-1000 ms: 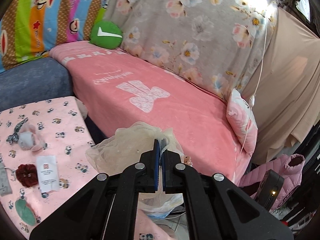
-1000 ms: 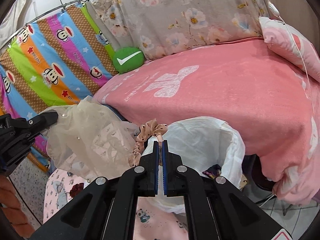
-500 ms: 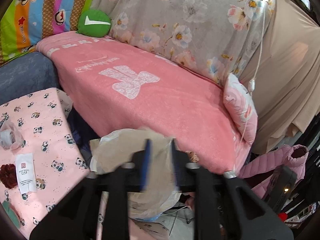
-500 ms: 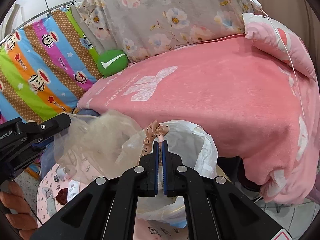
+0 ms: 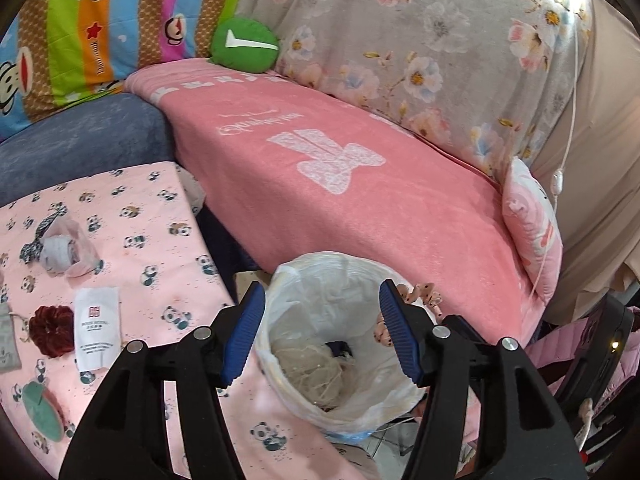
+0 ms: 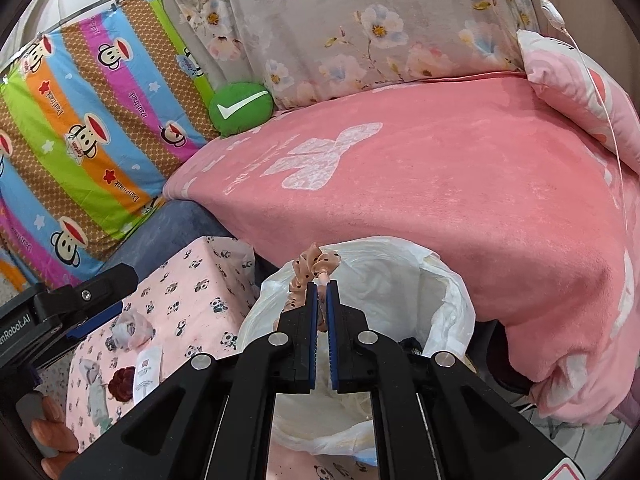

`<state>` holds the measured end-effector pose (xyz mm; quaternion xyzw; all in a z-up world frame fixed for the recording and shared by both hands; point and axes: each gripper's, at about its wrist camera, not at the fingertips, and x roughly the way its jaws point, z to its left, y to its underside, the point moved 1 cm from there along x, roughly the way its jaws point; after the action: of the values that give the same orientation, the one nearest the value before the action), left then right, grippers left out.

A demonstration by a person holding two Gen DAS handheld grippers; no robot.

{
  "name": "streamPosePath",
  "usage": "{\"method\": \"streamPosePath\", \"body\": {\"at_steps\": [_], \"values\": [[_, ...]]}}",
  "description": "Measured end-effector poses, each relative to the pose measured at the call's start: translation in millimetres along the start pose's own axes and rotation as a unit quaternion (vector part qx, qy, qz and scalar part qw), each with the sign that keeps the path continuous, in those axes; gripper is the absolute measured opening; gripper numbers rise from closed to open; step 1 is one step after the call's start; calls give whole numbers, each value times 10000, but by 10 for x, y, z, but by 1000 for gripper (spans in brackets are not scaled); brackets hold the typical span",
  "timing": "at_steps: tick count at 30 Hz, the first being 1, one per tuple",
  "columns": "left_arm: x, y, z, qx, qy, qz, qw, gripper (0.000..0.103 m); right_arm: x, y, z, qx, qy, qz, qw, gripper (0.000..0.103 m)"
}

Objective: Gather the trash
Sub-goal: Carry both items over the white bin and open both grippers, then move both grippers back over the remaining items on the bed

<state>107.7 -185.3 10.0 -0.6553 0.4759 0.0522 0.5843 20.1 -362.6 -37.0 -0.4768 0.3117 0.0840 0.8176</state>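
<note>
The left gripper (image 5: 322, 334) opens empty above the lined bin (image 5: 280, 280), while the right gripper (image 6: 322, 300), jaws parting, pinches a soft, featherlight polka-dot scrunchie (image 6: 316, 264), best taken by its gathered fabric.

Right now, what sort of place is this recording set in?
Probably a home living room or bedroom: a sofa under a pink blanket, a green round cushion, and a small bin with a plastic liner.

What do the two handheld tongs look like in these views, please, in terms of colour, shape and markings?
Both are alike. The left tongs and right tongs have matte black angular arms with triangular cut-outs and round silver rivets at the joints. Each finger carries a long blue ribbed pad. In the right wrist view, the left tongs' black body shows white lettering ending "nRobot.AI". No cables or sleeves are visible.
</note>
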Motion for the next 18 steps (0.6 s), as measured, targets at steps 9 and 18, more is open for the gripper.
{"method": "streamPosePath", "body": {"at_steps": [9,18], "values": [[-62,50,329,-197,-449,-32,9988,60,65,32,252,-235,-27,100,9997,19],[-213,169,608,-325,-761,-59,9965,61,-8,195,550,-475,-177,188,9985,34]]}}
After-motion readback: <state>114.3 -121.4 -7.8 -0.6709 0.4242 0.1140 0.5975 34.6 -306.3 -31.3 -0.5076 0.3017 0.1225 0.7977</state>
